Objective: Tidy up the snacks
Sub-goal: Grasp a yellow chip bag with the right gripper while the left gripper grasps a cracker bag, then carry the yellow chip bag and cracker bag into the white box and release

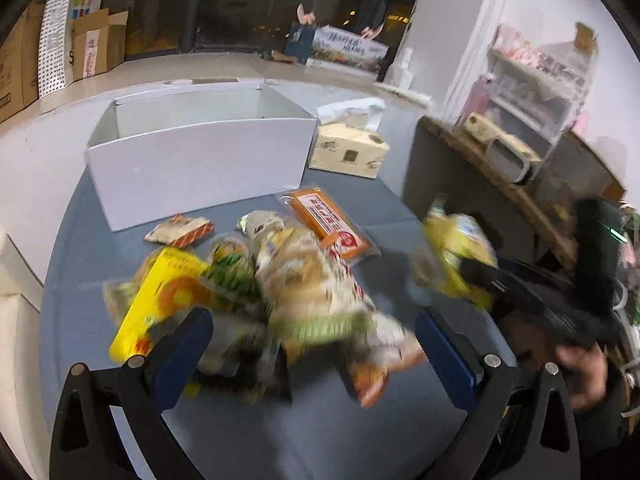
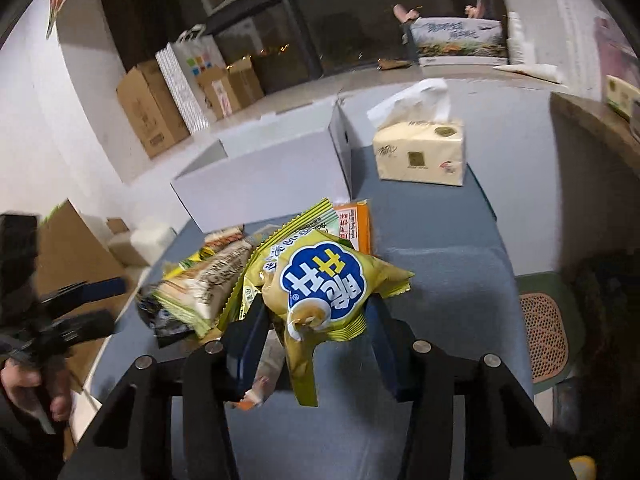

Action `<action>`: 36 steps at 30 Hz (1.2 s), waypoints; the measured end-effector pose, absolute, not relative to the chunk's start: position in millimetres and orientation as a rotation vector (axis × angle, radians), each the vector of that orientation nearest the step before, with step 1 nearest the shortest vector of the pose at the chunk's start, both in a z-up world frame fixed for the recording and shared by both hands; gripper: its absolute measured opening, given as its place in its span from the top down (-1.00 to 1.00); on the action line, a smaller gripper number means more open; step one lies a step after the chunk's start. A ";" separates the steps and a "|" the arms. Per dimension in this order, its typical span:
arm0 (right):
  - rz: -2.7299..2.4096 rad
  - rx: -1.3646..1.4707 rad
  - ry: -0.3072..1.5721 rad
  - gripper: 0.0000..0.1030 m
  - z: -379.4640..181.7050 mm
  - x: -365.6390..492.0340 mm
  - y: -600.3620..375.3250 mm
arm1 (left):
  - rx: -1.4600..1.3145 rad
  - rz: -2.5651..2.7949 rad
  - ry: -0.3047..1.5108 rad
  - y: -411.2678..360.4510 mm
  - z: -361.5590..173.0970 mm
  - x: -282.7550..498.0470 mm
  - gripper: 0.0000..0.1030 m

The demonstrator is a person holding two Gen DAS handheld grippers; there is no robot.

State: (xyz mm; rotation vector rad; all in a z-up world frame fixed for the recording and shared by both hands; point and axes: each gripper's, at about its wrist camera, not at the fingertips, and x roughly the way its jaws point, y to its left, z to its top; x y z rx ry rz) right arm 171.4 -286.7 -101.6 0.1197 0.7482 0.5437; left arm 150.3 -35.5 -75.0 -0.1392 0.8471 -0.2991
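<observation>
While the right gripper (image 2: 320,320) clamps the yellow bag (image 2: 324,280), the box (image 2: 260,184) lies ahead, slightly left; the left gripper (image 1: 314,336) gapes wide.

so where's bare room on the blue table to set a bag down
Bare blue table lies right of the snack pile, running from the tissue pack toward the near edge. The white box looks empty inside. It is crowded from the box's front wall down to the left gripper.

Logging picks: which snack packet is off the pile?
The yellow packet with the blue badge, clamped in the right tool; the others lie heaped on the table.
</observation>
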 end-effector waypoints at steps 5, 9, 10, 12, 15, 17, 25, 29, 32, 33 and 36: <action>0.540 0.155 0.715 -0.03 -92.9 150.9 -301.5 | -0.010 -0.184 0.939 -66.7 -93.5 198.7 -0.94; 0.531 0.167 0.713 -0.03 -92.2 145.7 -310.8 | -0.002 -0.196 1.014 -70.7 -114.4 211.1 -0.19; 0.530 0.169 0.713 -0.03 -92.8 144.9 -312.1 | 0.017 -0.193 1.005 -71.8 -113.7 209.7 -0.13; 0.531 0.176 0.716 -0.03 -93.4 144.1 -314.2 | 0.021 -0.207 0.979 -71.3 -107.7 204.6 0.01; 0.542 0.187 0.716 -0.03 -93.1 143.9 -314.2 | -0.025 -0.261 0.926 -58.2 -91.5 193.7 0.08; 0.555 0.198 0.710 -0.03 -91.5 143.3 -312.4 | -0.050 -0.292 0.884 -48.4 -78.5 182.4 0.10; 0.615 0.189 0.712 -0.03 -81.4 156.6 -282.0 | -0.134 -0.311 0.706 -5.4 -27.3 148.4 0.11; 0.640 0.155 0.700 -0.03 -66.2 174.0 -251.0 | -0.138 -0.263 0.641 22.8 -6.8 154.1 0.11; 0.670 0.139 0.684 -0.03 -48.8 195.2 -226.2 | -0.156 -0.233 0.613 43.4 3.4 168.3 0.16; 0.672 0.132 0.681 -0.03 -43.9 202.3 -219.2 | -0.161 -0.226 0.605 50.5 7.5 174.3 0.21; 0.677 0.112 0.679 -0.03 -28.2 234.1 -196.4 | -0.164 -0.198 0.577 69.1 19.9 200.1 0.98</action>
